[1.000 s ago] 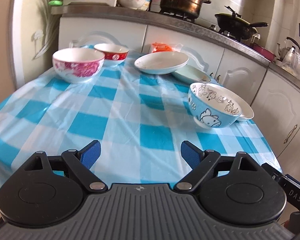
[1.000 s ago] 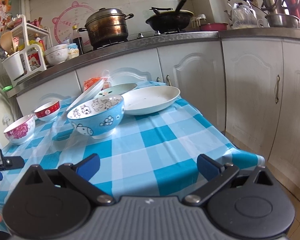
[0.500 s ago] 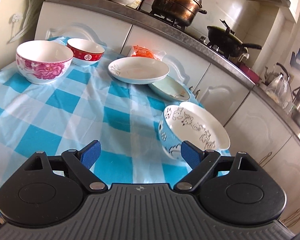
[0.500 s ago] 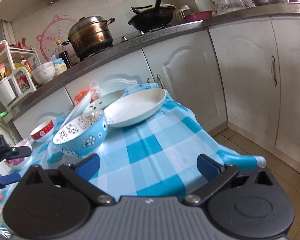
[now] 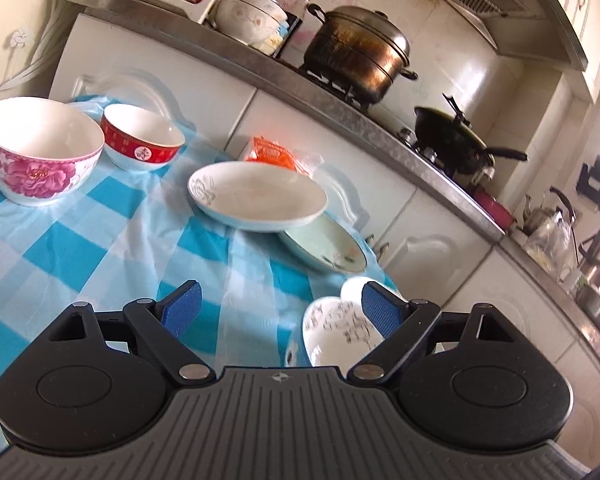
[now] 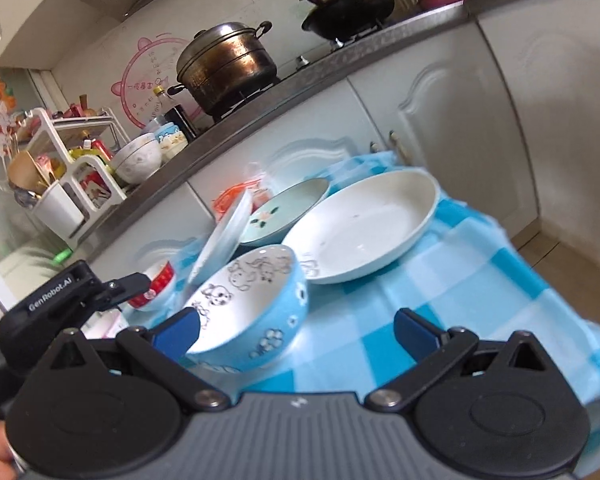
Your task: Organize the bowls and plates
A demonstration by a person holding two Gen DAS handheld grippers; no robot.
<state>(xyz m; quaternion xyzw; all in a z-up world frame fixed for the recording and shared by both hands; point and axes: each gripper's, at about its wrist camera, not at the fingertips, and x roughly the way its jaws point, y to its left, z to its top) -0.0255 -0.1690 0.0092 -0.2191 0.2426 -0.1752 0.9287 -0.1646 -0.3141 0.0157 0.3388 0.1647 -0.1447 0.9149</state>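
A blue cartoon bowl sits on the checked tablecloth, next to a large white plate. My right gripper is open, its left finger at the bowl's rim. My left gripper is open above the table, the same bowl under its right finger. A white plate rests partly over a pale green plate. A pink floral bowl and a red bowl stand at the far left. The left gripper's body also shows in the right wrist view.
White cabinets and a steel counter run behind the table. On it are a steamer pot, a black wok, bowls and a utensil rack. An orange packet lies behind the plates. The table's right edge drops to the floor.
Both grippers have moved forward and closer to the blue cartoon bowl. It now sits low between the left fingers and by the right gripper's left finger. Both stay open.
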